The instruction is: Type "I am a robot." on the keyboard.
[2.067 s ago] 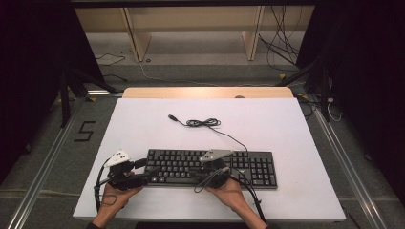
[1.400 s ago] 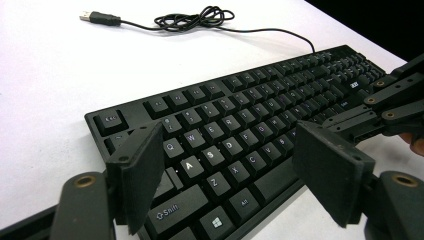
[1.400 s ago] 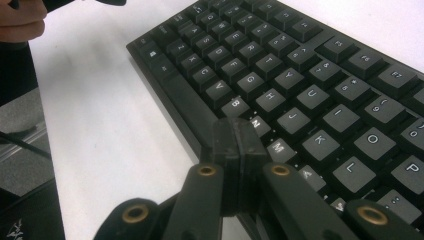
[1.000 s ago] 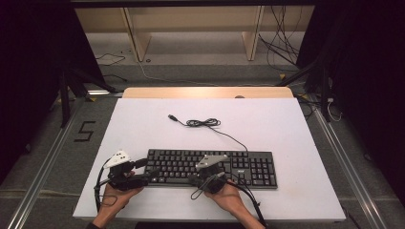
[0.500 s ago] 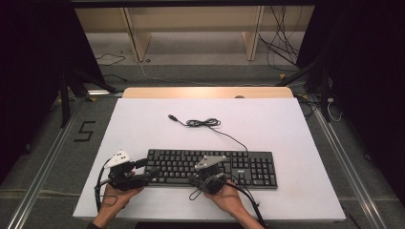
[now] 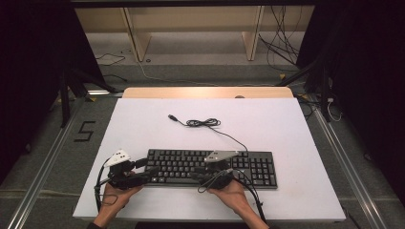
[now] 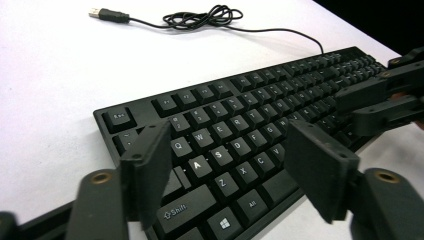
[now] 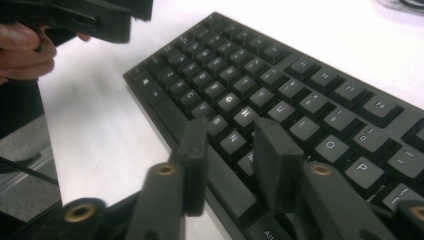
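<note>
A black keyboard (image 6: 248, 167) lies across the near part of the white table (image 6: 286, 124). My left gripper (image 6: 149, 168) hovers at its left end. In the left gripper view this gripper (image 7: 227, 145) is open and has just closed a little, straddling the A-to-C keys (image 7: 220, 157) without pressing them. My right gripper (image 6: 198, 174) sits at the keyboard's front edge near the middle. In the right gripper view its jaws (image 8: 231, 130) have just been opening. They stand a little apart over the space bar (image 8: 225, 187) and the N key, with nothing gripped.
The keyboard's thin black cable (image 6: 203, 123) lies coiled behind it, and its USB plug (image 6: 173, 117) points left. A person's hands (image 6: 229, 193) hold both grippers at the near table edge. Wooden shelf legs (image 6: 253, 33) and loose cables are on the floor beyond the table.
The right gripper has slid slightly left and toward the near edge along the keyboard's front. The left gripper and the keyboard have stayed put.
</note>
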Tool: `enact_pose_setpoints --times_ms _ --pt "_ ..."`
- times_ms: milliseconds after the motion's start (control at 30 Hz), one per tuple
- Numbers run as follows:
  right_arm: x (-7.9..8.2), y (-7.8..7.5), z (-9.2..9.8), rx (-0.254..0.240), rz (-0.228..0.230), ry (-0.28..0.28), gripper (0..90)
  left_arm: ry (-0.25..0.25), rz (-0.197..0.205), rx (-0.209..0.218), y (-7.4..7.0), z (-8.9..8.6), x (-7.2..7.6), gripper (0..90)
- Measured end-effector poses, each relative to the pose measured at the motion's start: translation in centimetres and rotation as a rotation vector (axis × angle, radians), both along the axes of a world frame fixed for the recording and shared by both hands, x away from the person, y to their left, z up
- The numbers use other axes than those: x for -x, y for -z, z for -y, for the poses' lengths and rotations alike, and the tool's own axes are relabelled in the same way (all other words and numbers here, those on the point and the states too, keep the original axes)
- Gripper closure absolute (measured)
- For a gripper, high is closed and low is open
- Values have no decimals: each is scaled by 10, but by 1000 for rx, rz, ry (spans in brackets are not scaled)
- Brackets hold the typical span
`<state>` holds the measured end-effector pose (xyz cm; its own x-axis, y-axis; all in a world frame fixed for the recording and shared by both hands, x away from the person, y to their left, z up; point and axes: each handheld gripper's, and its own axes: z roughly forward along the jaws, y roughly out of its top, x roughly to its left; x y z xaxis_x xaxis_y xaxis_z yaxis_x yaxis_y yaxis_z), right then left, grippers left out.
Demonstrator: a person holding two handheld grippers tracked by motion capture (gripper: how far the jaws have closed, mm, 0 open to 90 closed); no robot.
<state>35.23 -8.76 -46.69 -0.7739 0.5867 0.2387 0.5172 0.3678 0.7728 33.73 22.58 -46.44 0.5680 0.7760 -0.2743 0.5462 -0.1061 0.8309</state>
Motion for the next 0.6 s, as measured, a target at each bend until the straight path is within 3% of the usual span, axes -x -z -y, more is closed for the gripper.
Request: enact_pose_setpoints --times_ms 300,600 --pt "1 -5 8 -28 8 12 480 -4 -27 -28 6 4 -8 618" --pt "6 -8 13 -31 25 10 425 -8 -55 -89 11 13 -13 834"
